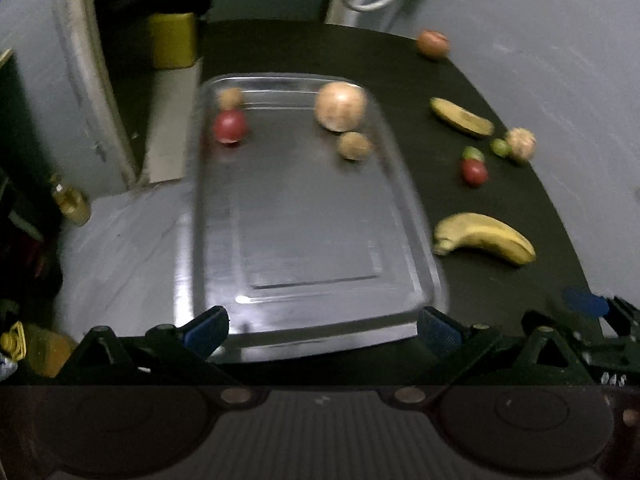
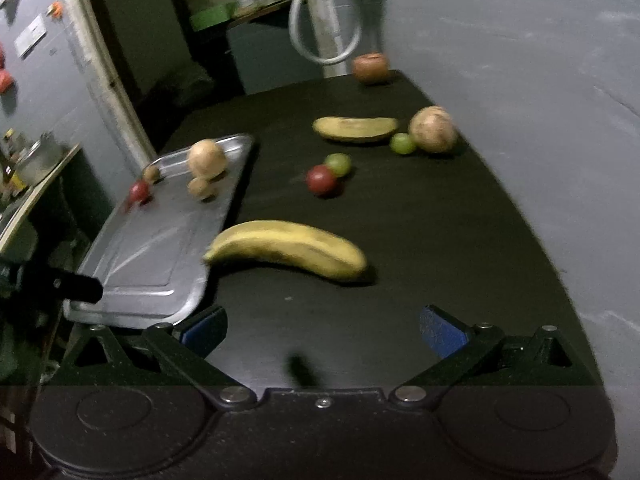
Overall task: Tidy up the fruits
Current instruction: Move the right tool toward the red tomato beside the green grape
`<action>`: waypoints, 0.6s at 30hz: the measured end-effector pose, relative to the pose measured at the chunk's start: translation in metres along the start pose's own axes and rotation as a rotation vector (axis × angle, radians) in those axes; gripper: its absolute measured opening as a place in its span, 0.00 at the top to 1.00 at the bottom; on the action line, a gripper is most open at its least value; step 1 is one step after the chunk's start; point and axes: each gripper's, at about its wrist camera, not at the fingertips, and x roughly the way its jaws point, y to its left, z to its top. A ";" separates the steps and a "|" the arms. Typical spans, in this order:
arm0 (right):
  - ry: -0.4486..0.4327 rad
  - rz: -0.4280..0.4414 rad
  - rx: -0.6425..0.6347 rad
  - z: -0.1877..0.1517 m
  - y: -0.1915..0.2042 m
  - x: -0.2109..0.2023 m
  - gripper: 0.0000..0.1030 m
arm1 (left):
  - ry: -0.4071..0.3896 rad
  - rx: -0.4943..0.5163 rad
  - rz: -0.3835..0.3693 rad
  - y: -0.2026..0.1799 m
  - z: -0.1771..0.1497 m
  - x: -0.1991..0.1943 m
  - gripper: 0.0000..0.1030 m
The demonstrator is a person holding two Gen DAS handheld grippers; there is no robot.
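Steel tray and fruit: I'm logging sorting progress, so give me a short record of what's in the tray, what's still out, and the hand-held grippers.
tray: steel tray on the dark table
in tray: large tan fruit, two small brown fruits, one red fruit
on table: near banana, far banana, red fruit, two green fruits, two more round fruits
left hand-held gripper: open, empty
right hand-held gripper: open, empty

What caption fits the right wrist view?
Open right gripper faces a banana beside a metal tray holding four fruits.
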 end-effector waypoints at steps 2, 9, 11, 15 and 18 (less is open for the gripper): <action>-0.007 -0.007 0.027 -0.001 -0.008 -0.002 0.01 | -0.002 0.037 -0.013 -0.014 0.000 0.001 0.01; -0.042 -0.026 0.119 -0.003 -0.030 -0.007 0.01 | -0.007 0.198 -0.057 -0.064 0.004 0.007 0.01; -0.050 -0.025 0.142 -0.003 -0.034 -0.007 0.01 | -0.018 0.240 -0.062 -0.076 0.006 0.009 0.01; -0.058 -0.032 0.189 -0.003 -0.043 -0.006 0.01 | -0.041 0.301 -0.069 -0.093 0.012 0.013 0.01; -0.060 -0.037 0.218 -0.005 -0.049 -0.005 0.01 | -0.058 0.348 -0.055 -0.104 0.016 0.016 0.01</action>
